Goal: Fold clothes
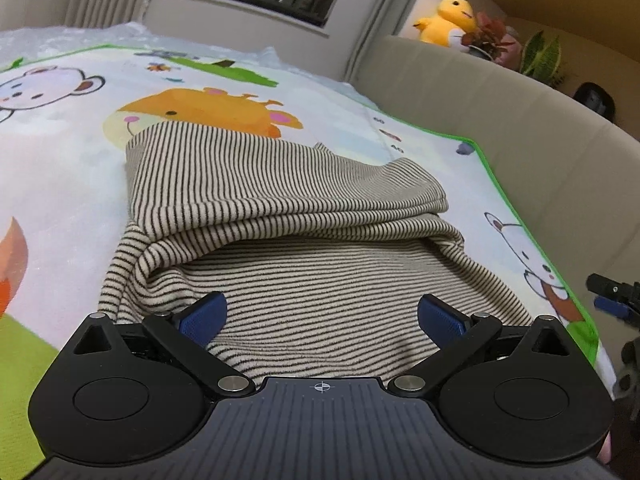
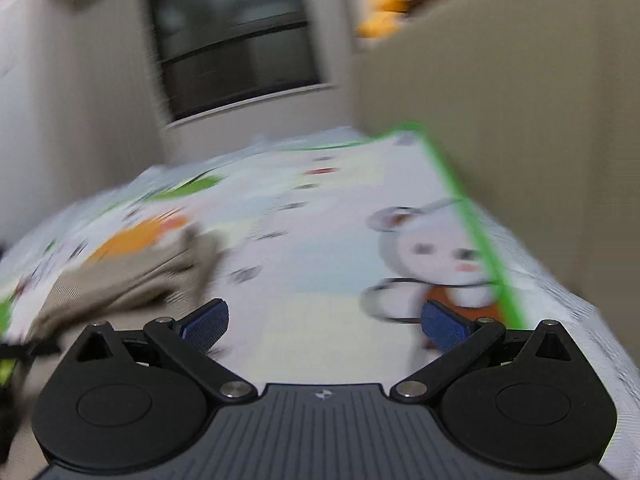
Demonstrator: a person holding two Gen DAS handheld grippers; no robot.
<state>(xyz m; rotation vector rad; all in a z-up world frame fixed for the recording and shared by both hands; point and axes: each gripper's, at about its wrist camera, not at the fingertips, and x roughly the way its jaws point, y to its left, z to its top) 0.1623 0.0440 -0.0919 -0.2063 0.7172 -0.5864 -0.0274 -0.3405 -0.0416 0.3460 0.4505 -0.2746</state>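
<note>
While the striped garment [image 1: 288,216] lies on the cartoon play mat [image 1: 60,208], it already shows at least 1 fold: a far portion is doubled back over the near layer, its rolled edge running across the middle of the cloth. That fold looks loose — the upper layer bulges and gapes at its near edge, and the lower layer spreads wider than the upper on both sides. Judging from this, the garment is part folded; it is not yet a neat, compact packet, so some squaring or a further fold seems to be left.

Above the near hem, the left gripper [image 1: 320,316] has its jaws spread wide, with nothing between the blue pads. Off to the garment's right, the right gripper [image 2: 324,320] is likewise spread and empty over bare mat — its view is blurred, with the garment [image 2: 120,264] well off to the left.
</note>
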